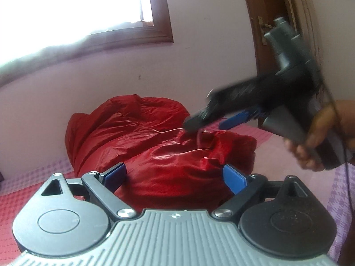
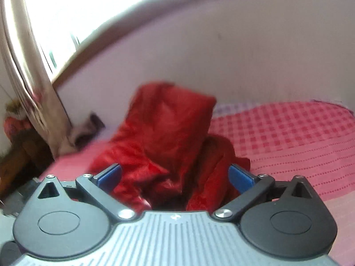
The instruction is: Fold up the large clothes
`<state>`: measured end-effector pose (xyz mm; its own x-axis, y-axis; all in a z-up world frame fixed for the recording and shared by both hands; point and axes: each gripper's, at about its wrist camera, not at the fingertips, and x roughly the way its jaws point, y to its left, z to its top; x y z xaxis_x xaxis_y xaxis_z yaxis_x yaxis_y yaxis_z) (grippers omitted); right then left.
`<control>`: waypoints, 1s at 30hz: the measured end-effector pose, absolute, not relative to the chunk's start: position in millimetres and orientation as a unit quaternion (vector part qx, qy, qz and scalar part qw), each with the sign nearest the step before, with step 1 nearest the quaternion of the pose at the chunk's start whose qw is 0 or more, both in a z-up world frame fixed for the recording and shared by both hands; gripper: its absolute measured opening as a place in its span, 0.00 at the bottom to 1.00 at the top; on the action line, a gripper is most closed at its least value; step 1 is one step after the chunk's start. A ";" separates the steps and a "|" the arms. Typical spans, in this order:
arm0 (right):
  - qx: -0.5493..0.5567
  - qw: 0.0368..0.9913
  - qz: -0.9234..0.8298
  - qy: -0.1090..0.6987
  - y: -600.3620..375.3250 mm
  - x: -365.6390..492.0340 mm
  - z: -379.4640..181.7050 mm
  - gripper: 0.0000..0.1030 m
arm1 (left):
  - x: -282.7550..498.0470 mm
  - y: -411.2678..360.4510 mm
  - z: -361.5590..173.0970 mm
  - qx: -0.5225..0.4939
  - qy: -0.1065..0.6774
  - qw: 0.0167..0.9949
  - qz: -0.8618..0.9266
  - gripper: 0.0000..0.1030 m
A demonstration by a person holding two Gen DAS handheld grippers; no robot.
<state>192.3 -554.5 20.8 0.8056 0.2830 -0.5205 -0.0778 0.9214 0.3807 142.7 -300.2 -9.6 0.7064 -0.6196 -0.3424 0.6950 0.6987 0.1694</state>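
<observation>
Red shiny jacket (image 1: 155,146) heaped in a crumpled mound on bed, centre of left wrist view, lying on pink checked bedspread (image 1: 288,161); same garment at centre of right wrist view (image 2: 168,137), blurred, one part standing up toward the wall, the rest slumped toward the lens.

Left hand-held gripper (image 1: 175,177) at bottom centre of its view, jaws spread wide, blue pads (image 1: 235,178) either side of the near edge of the jacket, nothing clamped; contact with fabric unclear.

Right hand-held gripper (image 2: 175,176) at bottom centre of its own view, jaws fully apart, blue pads clear of the cloth, red fabric seen in the gap below but not gripped. Same gripper seen from the left wrist view at right centre (image 1: 210,119), motion-blurred, tilted down toward the jacket's right side, fingers apart, lower fingertip just above or at the fabric, cannot tell which. Person's hand (image 1: 315,137) wrapped round its handle at right edge of frame.

Pale wall (image 1: 199,55) behind the bed. Bright window with brown frame (image 1: 159,22) upper left of left wrist view. Brown door (image 1: 261,22) with metal latch upper right. Shiny curtain (image 2: 28,71) at left of right wrist view. Purple checked cloth (image 1: 339,190) at lower right of left wrist view.
</observation>
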 end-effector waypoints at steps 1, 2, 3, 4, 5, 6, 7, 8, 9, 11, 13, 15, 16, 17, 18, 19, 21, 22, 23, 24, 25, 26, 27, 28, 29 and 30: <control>0.160 0.933 0.090 0.308 -549.4 196.7 17.1 1.00 | 141.3 -301.4 -9.7 0.147 0.130 0.912 -0.361 0.90; 0.153 0.931 0.088 0.319 -546.2 200.9 12.0 1.00 | 140.2 -302.7 -9.8 0.149 0.129 0.912 -0.360 0.90; 0.153 0.928 0.089 0.327 -545.6 204.1 7.8 1.00 | 139.2 -305.3 -11.2 0.153 0.129 0.912 -0.359 0.90; 0.157 0.925 0.089 0.334 -545.8 206.9 2.8 1.00 | 139.2 -307.1 -11.4 0.154 0.131 0.911 -0.359 0.90; 0.164 0.922 0.089 0.338 -547.9 208.7 -2.4 1.00 | 138.4 -308.3 -12.1 0.155 0.132 0.911 -0.360 0.90; 0.174 0.920 0.091 0.339 -551.1 209.6 -7.1 1.00 | 139.2 -309.5 -11.4 0.157 0.133 0.910 -0.360 0.90; 0.184 0.917 0.094 0.340 -555.4 210.3 -12.6 1.00 | 138.8 -308.8 -11.4 0.158 0.133 0.910 -0.359 0.90; 0.189 0.915 0.094 0.343 -557.9 210.9 -17.9 1.00 | 138.8 -309.2 -11.4 0.160 0.134 0.910 -0.357 0.90; 0.198 0.912 0.094 0.346 -561.8 211.3 -24.5 1.00 | 140.3 -309.0 -10.8 0.161 0.136 0.910 -0.356 0.90; 0.223 0.905 0.097 0.350 -570.2 211.2 -37.0 1.00 | 141.4 -307.4 -9.7 0.163 0.136 0.910 -0.355 0.91; 0.232 0.902 0.099 0.350 -575.0 208.8 -45.0 1.00 | 142.4 -305.2 -8.5 0.166 0.135 0.912 -0.349 0.92; 0.245 0.898 0.102 0.350 -579.2 209.0 -52.5 1.00 | 145.7 -301.8 -7.2 0.165 0.137 0.914 -0.344 0.92; 0.252 0.896 0.103 0.351 -580.3 209.3 -55.4 1.00 | 147.3 -300.4 -6.6 0.165 0.138 0.915 -0.341 0.93; 0.257 0.894 0.105 0.351 -580.1 210.0 -58.3 1.00 | 149.1 -299.3 -5.9 0.165 0.140 0.916 -0.337 0.94; 0.262 0.893 0.106 0.351 -581.2 210.2 -61.2 1.00 | 151.0 -297.9 -5.3 0.166 0.141 0.917 -0.335 0.94; 0.265 0.892 0.107 0.351 -581.7 210.0 -63.4 1.00 | 153.0 -297.4 -4.5 0.167 0.142 0.917 -0.332 0.94; 0.269 0.891 0.109 0.349 -582.2 210.8 -66.5 1.00 | 156.8 -295.8 -4.1 0.170 0.144 0.918 -0.327 0.95; 0.271 0.891 0.110 0.348 -582.7 211.4 -68.2 1.00 | 158.0 -294.7 -3.9 0.172 0.144 0.919 -0.324 0.96; 0.272 0.891 0.110 0.348 -582.9 211.9 -69.8 1.00 | 159.8 -294.0 -3.8 0.174 0.144 0.920 -0.320 0.97; 0.272 0.890 0.111 0.348 -581.7 213.9 -71.7 1.00 | 161.2 -292.9 -3.8 0.175 0.144 0.921 -0.317 0.98; 0.272 0.890 0.112 0.348 -581.1 211.5 -69.8 1.00 | 163.4 -291.7 -3.1 0.176 0.144 0.922 -0.315 0.99; 0.271 0.890 0.113 0.348 -581.6 211.8 -71.1 1.00 | 166.2 -289.8 -2.5 0.174 0.144 0.923 -0.311 1.00; 0.272 0.890 0.114 0.348 -581.5 211.0 -70.9 1.00 | 169.3 -287.7 -1.3 0.170 0.145 0.924 -0.309 1.00; 0.274 0.889 0.116 0.347 -582.1 211.3 -72.5 1.00 | 173.7 -283.5 0.4 0.161 0.146 0.926 -0.309 1.00; 0.277 0.888 0.118 0.347 -581.8 210.1 -72.5 1.00 | 178.7 -278.0 1.9 0.147 0.150 0.927 -0.312 1.00; 0.280 0.887 0.120 0.346 -582.8 210.3 -74.4 1.00 | 185.7 -270.8 3.3 0.125 0.158 0.926 -0.319 1.00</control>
<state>210.3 -582.8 -74.4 0.7313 0.4070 -0.5473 -0.0192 0.8144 0.5800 185.7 -270.8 3.3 0.7470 -0.5506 -0.3725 0.6297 0.7657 0.1309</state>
